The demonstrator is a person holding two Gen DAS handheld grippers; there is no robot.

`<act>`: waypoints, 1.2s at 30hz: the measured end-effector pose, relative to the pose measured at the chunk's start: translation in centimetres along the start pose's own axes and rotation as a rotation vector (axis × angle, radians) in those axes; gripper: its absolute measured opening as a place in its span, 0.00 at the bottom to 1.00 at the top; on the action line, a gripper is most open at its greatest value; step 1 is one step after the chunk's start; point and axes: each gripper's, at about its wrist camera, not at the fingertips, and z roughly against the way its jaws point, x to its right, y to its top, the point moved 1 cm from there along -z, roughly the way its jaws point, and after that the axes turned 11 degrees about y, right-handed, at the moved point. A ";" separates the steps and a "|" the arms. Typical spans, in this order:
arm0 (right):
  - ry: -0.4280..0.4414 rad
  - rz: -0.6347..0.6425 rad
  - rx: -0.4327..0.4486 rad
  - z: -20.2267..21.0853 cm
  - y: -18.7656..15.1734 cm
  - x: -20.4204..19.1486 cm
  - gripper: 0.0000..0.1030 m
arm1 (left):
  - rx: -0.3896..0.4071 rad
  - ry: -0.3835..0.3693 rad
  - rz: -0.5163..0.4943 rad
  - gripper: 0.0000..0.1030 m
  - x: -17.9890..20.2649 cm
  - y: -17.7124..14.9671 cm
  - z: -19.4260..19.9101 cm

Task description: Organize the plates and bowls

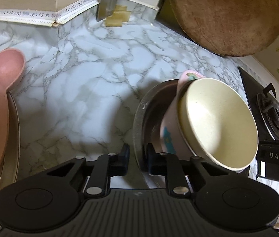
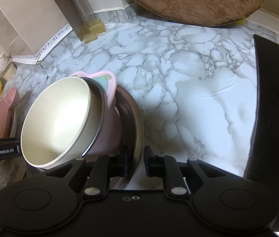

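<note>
Tilting cream bowl (image 1: 218,126) — nested in pink bowl (image 1: 169,136).

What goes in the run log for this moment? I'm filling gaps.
left gripper: shut on steel bowl rim | right gripper: shut on opposite rim | inside: pink bowl, cream bowl, tilted

Pretty soft, even indoor light on the marble surface (image 1: 76,83), a bright glare patch inside the cream bowl (image 1: 214,122), fuzzy grey shadows beside the steel bowl (image 1: 139,114), heavy fisheye bending plus dark corners, and everything's a bit smeary.
</note>
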 end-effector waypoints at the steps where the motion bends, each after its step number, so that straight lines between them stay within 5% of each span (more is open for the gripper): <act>1: 0.000 0.000 0.000 0.0 0.0 -0.1 0.13 | 0.003 0.000 -0.008 0.11 0.2 0.0 0.1; 23: -0.037 0.017 0.037 1.3 0.6 -2.1 0.13 | 0.062 0.007 -0.036 0.11 -0.2 0.7 2.3; 36: -0.032 0.076 0.073 3.6 2.0 -7.7 0.12 | 0.094 0.020 0.034 0.11 -3.9 1.1 7.3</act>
